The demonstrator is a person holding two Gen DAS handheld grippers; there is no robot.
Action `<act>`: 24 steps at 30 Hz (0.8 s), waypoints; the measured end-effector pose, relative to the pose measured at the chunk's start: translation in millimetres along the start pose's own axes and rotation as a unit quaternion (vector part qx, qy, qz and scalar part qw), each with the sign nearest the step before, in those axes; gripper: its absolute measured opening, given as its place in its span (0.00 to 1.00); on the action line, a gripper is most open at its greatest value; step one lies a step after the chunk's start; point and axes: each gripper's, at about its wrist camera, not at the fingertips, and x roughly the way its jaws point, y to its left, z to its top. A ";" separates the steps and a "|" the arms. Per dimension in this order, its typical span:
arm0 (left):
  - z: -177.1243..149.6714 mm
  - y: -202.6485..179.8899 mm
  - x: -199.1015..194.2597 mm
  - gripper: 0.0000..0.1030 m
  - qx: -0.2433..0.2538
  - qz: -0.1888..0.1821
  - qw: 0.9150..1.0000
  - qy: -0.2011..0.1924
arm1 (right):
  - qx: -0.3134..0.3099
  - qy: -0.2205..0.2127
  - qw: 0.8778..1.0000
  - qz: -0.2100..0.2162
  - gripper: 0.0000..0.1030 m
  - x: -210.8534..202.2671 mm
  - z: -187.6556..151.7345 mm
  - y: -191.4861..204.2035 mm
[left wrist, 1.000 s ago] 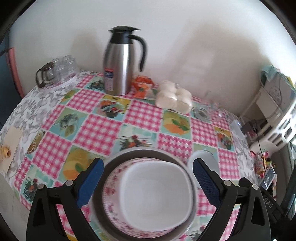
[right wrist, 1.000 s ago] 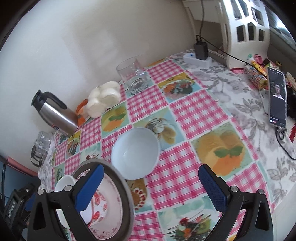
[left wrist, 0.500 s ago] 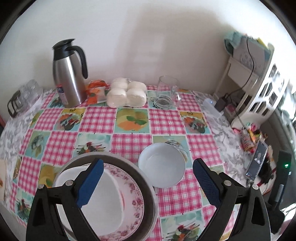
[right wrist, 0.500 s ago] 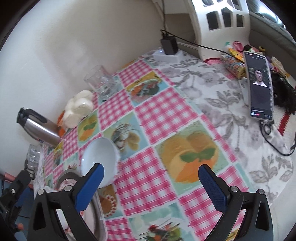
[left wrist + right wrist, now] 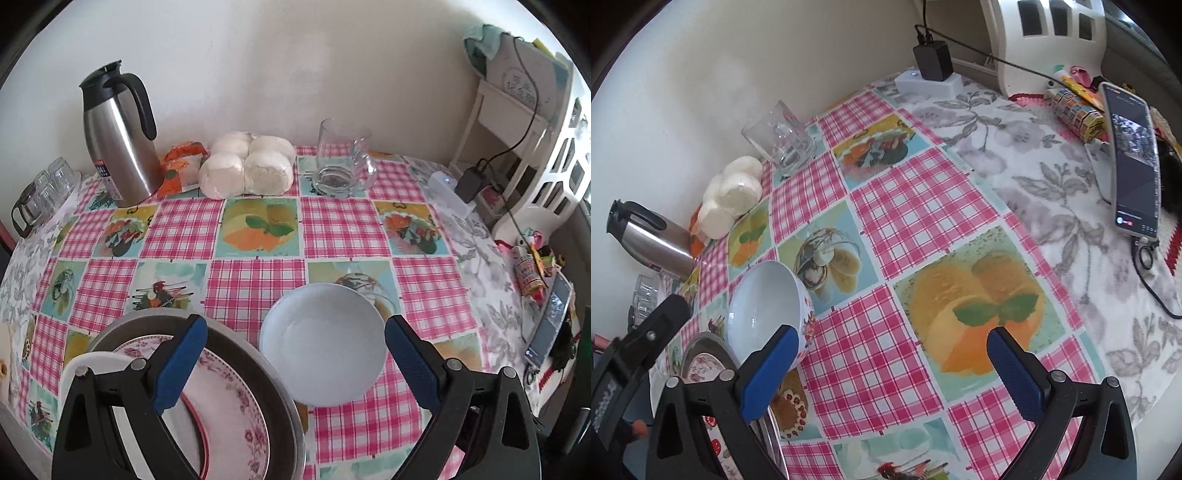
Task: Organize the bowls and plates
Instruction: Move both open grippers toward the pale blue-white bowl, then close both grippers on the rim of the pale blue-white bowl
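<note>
In the left wrist view, the left claw (image 5: 293,360) is being held with its blue pads wide apart and nothing between them, poised over the white bowl (image 5: 323,345), which is sitting upright on the counter (image 5: 255,280). The bowl is being kept just beside a stack at the lower left: a grey metal tray (image 5: 279,398) is carrying a floral-rimmed plate (image 5: 236,406), with a white dish (image 5: 79,363) partly hidden behind the claw's arm. The bowl is probably being lined up as the next piece to go onto that stack. Further back, a steel thermos jug (image 5: 118,136), a bag of white buns (image 5: 247,166) and a glass mug (image 5: 343,162) are being kept against the wall, clear of the working area.

In the right wrist view, the right claw (image 5: 892,373) is likewise being held apart and empty, above the bare checked cloth of the counter, well to the side of the bowl (image 5: 768,306), seemingly so that the left side is being left room. The counter is being covered by a pink gingham oilcloth with fruit panels, overlapped at the far side by a grey floral cloth on which a phone (image 5: 1132,158) is being propped upright and a charger (image 5: 932,61) is being left plugged in. A white openwork shelf (image 5: 1049,40) is standing in the corner.
</note>
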 end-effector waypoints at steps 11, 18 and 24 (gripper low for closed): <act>8.2 -2.0 27.7 0.93 0.015 0.018 1.000 0.004 | -0.014 0.020 1.000 0.005 1.00 31.9 5.0 22.7; 11.1 4.3 36.0 0.89 0.005 0.015 1.000 0.009 | -0.028 0.028 0.999 0.002 0.99 49.5 2.4 37.3; 9.9 6.3 44.3 0.89 0.004 0.011 1.000 0.017 | -0.036 0.035 0.999 0.002 0.93 62.5 0.3 45.5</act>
